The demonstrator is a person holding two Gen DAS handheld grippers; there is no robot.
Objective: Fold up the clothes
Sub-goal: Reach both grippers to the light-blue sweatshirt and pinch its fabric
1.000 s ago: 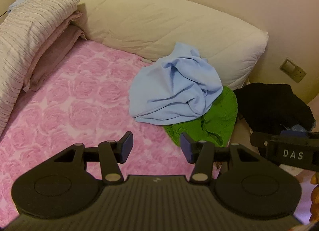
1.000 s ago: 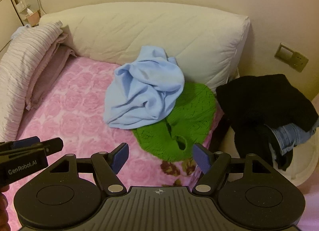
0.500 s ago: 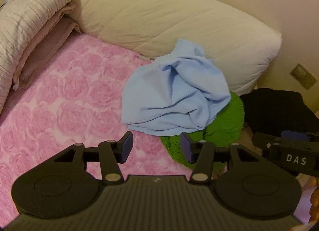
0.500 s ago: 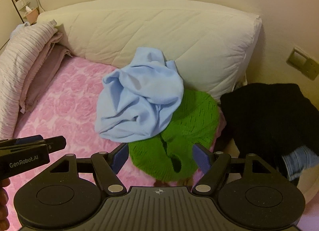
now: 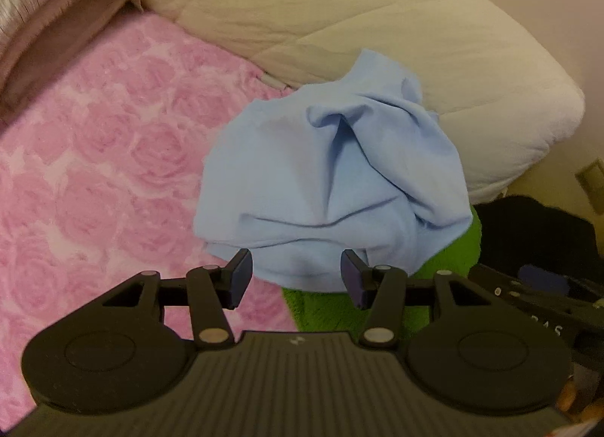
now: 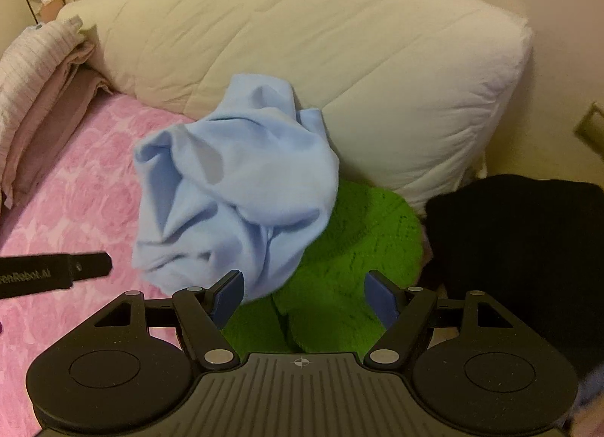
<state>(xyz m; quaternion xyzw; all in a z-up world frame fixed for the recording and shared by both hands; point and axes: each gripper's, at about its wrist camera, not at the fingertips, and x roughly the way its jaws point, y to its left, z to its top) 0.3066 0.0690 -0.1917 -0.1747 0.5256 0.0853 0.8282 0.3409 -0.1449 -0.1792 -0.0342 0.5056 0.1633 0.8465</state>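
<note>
Folding not yet begun: both tools empty.
On the pink bed [image 5: 94, 172] nothing lies folded; your left tool [image 5: 295, 278], released, nears the crumpled blue garment [image 5: 332, 187] atop the green knit [image 6: 351, 248]; right tool [image 6: 304, 295] likewise released.

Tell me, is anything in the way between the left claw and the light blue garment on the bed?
Nothing visible. The left claw is open and points straight at the near edge of the light blue garment, which lies crumpled on top of the green knit. Only bare pink bedspread lies beside it.
</note>
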